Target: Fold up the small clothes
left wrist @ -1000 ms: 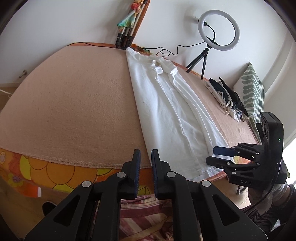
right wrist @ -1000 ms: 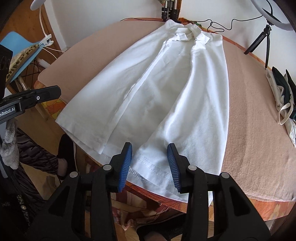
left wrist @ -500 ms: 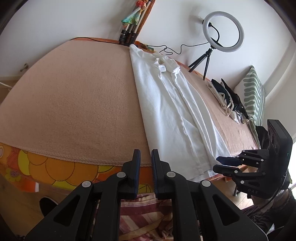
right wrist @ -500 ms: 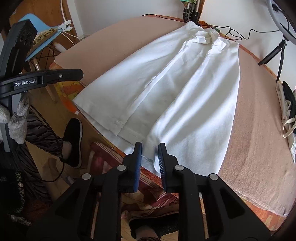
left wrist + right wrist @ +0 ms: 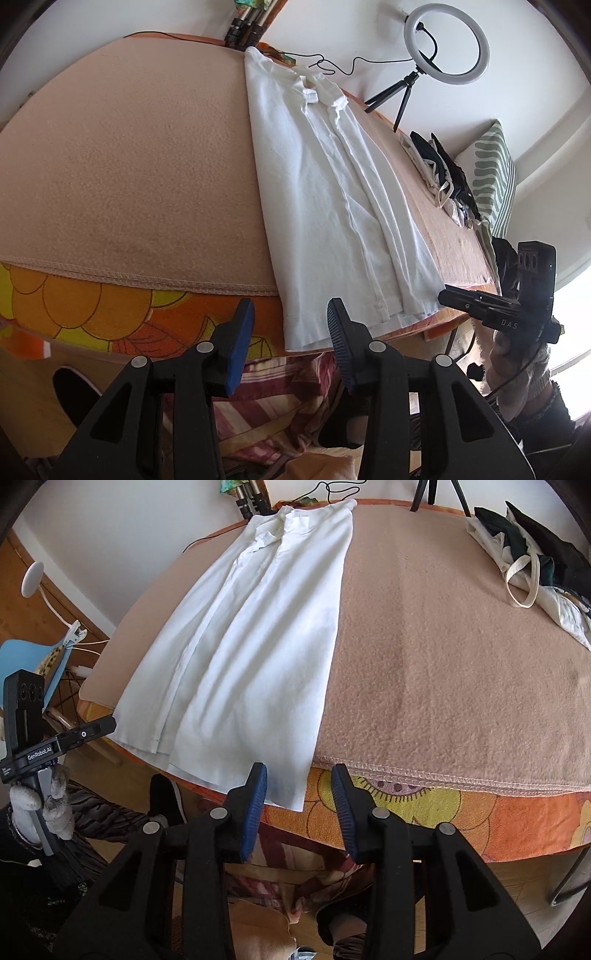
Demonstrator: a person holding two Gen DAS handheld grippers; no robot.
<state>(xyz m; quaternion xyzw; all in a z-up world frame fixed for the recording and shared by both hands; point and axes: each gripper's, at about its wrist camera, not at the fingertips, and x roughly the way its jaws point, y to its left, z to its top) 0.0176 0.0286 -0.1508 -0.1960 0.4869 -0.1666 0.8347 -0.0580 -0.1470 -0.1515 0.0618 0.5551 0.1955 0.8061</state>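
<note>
A white collared shirt point(image 5: 332, 192) point(image 5: 251, 638) lies lengthwise on the beige blanket point(image 5: 129, 166), sides folded in, collar at the far end. Its hem hangs over the near table edge. My left gripper point(image 5: 290, 326) sits at the hem's left corner. Its jaws are opening, the corner shows between the fingertips, and the pads do not press on it. My right gripper point(image 5: 299, 792) is at the hem's right corner, jaws also opening, with the cloth corner beside its left pad and not pinched. Each gripper appears in the other's view: left gripper point(image 5: 88, 733), right gripper point(image 5: 469, 297).
An orange floral cloth point(image 5: 110, 310) hangs below the blanket edge. A ring light on a tripod point(image 5: 447, 40) stands at the far right. A pile of dark and white clothes point(image 5: 535, 557) and a striped pillow point(image 5: 495, 177) lie to the right. A blue chair point(image 5: 26, 661) stands at the left.
My left gripper's jaws went from shut to open at the hem's left corner. My right gripper slid right along the hem to the right corner, its jaws narrowing, then widening.
</note>
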